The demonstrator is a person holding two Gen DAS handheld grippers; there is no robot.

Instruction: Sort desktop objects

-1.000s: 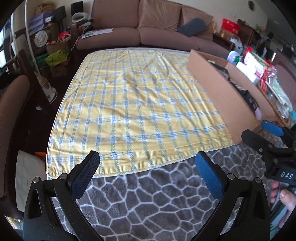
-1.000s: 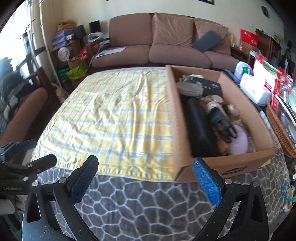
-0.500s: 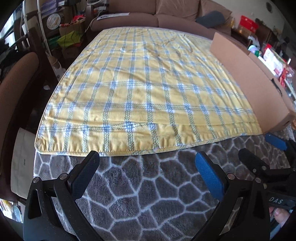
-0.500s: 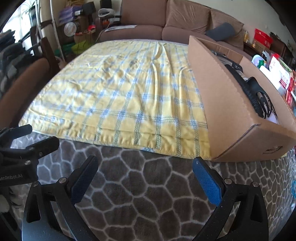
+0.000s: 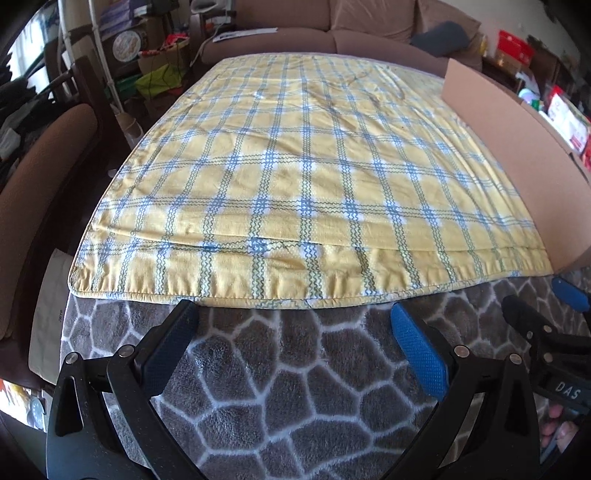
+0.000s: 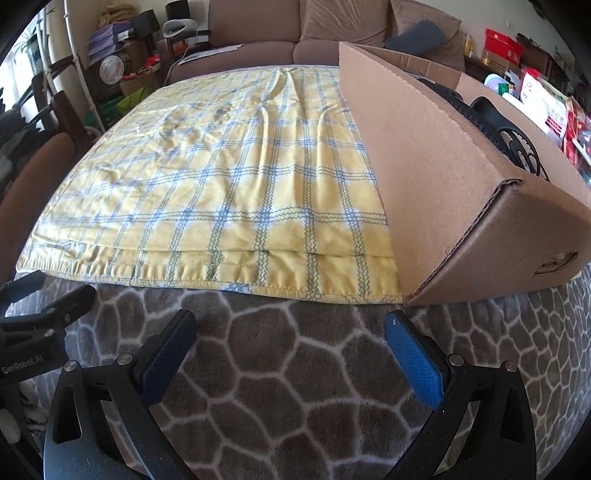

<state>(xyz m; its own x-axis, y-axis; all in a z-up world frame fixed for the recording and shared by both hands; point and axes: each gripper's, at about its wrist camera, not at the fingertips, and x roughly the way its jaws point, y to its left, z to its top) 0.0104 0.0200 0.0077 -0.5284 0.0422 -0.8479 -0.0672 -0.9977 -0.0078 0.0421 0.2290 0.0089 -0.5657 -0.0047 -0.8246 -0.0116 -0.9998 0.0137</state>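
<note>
Both tools hang low over the grey fleece with its pale cobble pattern (image 5: 295,387), jaws spread wide and empty: the left tool (image 5: 295,314) at the bottom centre of its view, the right tool (image 6: 291,321) likewise in its own. The things to sort sit in the cardboard box (image 6: 443,177) at the right of the right wrist view. Only dark shapes show over its rim, among them something black with openwork (image 6: 517,144); what they are cannot be told from this low angle.

The main risk, as I judge it, is the box's tall near wall. A reach from this height would strike the cardboard or shove the box along the yellow checked cloth (image 5: 295,177), wrinkling it. The tool must rise above the rim first. The dark items look tangled, so lifting one may drag a neighbour out.

The two tools are near each other; the right one shows at the lower right of the left wrist view, and a sideways swing could knock them together.

Open room is generous: the cloth is bare from its hem at mid-frame to the sofa (image 5: 332,22) at the top. The surface drops away at the left, beside a brown chair (image 5: 37,177).
</note>
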